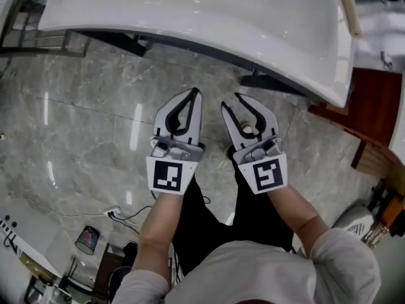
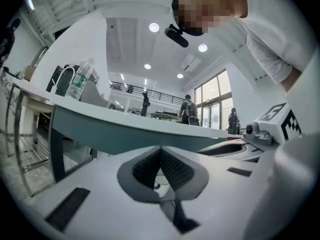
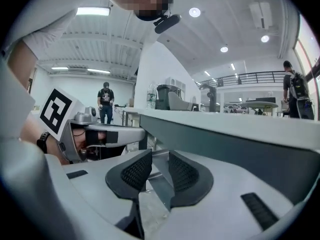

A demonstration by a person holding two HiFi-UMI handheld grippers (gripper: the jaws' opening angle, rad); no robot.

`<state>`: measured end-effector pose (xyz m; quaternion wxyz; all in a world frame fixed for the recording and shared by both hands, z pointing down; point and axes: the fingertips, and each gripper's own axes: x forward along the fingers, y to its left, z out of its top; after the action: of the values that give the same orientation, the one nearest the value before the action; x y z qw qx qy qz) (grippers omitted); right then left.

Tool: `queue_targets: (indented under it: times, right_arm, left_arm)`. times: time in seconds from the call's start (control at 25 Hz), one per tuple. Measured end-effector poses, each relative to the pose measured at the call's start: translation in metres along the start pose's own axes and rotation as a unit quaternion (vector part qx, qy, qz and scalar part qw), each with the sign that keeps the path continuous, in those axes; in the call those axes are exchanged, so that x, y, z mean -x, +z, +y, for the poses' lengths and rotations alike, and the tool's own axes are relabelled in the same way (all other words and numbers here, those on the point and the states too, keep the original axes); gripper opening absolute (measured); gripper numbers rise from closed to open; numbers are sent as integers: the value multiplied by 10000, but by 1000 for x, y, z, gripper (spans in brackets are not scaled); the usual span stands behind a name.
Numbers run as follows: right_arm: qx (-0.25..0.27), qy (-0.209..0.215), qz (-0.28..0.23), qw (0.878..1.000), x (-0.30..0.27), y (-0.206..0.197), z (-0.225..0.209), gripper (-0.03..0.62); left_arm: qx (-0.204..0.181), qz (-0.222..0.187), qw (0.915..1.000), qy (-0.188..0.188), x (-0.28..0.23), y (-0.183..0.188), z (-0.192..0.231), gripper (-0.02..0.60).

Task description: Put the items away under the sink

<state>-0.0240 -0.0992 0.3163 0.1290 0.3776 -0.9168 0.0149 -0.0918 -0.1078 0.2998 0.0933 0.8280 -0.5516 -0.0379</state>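
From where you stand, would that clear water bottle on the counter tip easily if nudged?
Probably. The water bottle is tall and narrow, standing on the counter, so a push near its top would likely topple it; then it might roll. Its clear plastic looks thin and may dent when squeezed. How full it is I cannot tell.

Sink point(image 1: 190, 24) ahead over floor point(image 1: 76, 125), left hand-held gripper point(image 1: 193, 92) beside right hand-held gripper point(image 1: 230, 100)

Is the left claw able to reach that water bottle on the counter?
Probably, once raised: the left claw is shut, lower than the counter, whose edge lies between it and the bottle.
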Motion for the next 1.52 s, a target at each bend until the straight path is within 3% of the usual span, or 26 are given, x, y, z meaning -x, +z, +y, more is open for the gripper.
queue_targets:
  times: [0.16,0.36,0.72,1.2,1.52]
  right_arm:
    - [-22,61,-111,9999,21,45,2,74]
    - [-18,200,-181,9996,37,107,-7,58]
    - [-150,145,-419,9989,67,212,-33,49]
    - [191,429,-948,9944,94,300,-55,50]
    - [136,763,-1717,9821,101,366,-48,49]
  left_arm:
    - [-31,104,9998,143,12,35,-14,2]
    - [-73,231,9985,482,24,80,-11,3]
    - [-33,103,9987,489,11,183,-49,3]
    - [-285,-200,9984,438,15,281,-95,3]
    - [-506,-519,9955,609,17,327,-110,3]
